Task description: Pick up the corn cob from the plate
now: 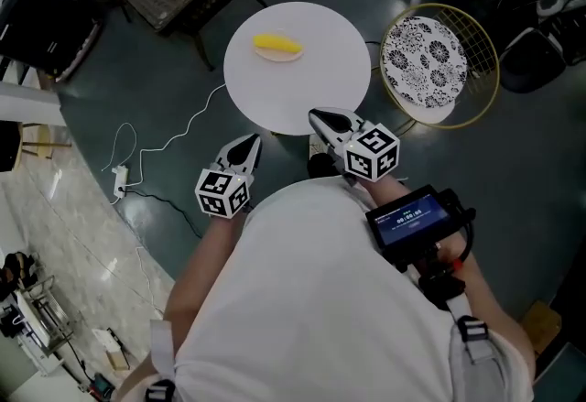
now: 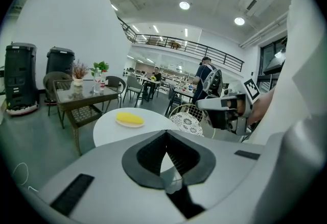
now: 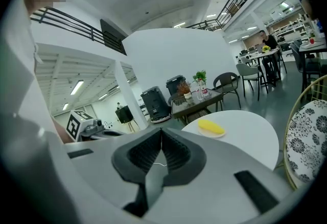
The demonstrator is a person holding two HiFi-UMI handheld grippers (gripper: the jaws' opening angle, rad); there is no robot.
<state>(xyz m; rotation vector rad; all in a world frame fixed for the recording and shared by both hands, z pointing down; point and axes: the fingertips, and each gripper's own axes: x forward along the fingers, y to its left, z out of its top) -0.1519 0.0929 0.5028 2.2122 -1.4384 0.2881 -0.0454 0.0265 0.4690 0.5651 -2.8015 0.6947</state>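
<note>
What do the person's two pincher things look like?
The left gripper and right gripper are pale grey, pointed like beaks, with black ribbed pads inside. Each carries a cube of black-and-white square markers. The right one also has a black screen. The person wears a white shirt.

A white shirt (image 1: 311, 299); left tongs (image 1: 254, 142) and right tongs (image 1: 317, 118), pale grey, bear black-and-white marker cubes (image 1: 222, 193).
</note>
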